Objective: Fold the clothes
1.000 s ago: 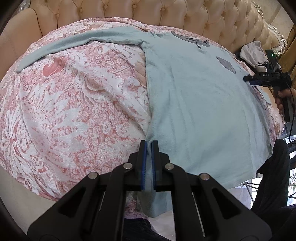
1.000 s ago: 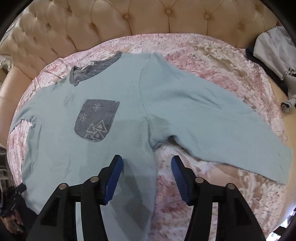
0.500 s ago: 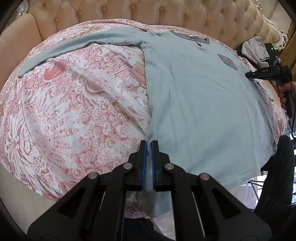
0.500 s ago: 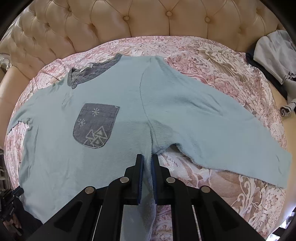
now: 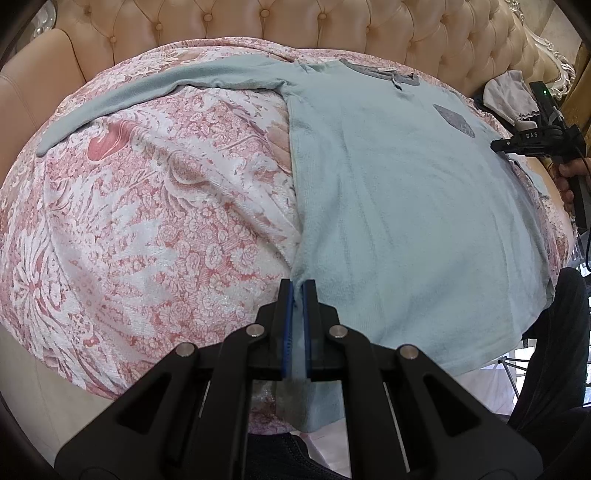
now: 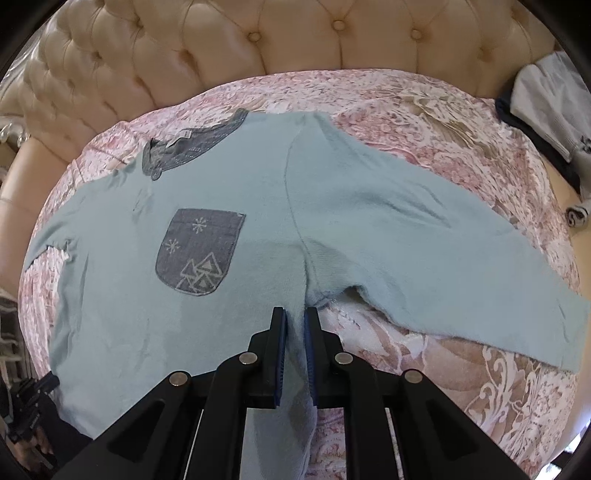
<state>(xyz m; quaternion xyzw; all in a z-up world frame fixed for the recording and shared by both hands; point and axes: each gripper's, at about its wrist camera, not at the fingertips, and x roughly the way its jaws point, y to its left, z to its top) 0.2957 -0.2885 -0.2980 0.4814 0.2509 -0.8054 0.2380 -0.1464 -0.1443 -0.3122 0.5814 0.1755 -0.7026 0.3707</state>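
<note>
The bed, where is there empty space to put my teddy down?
The flowery bedspread is bare between the blue shirt's body and its long sleeve, which lies along the tufted headboard. Another bare strip lies below the other sleeve, near the bed's edge. The middle is covered by the shirt, and a clothes pile crowds one corner.

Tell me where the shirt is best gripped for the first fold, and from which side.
At the side seams, as now: left gripper pinches one side edge near the hem, right gripper the other edge just below the armpit, having just closed on it. The shirt lies flat on the bedspread, so only its edges offer a pinchable fold; come down steeply from the hem side.
</note>
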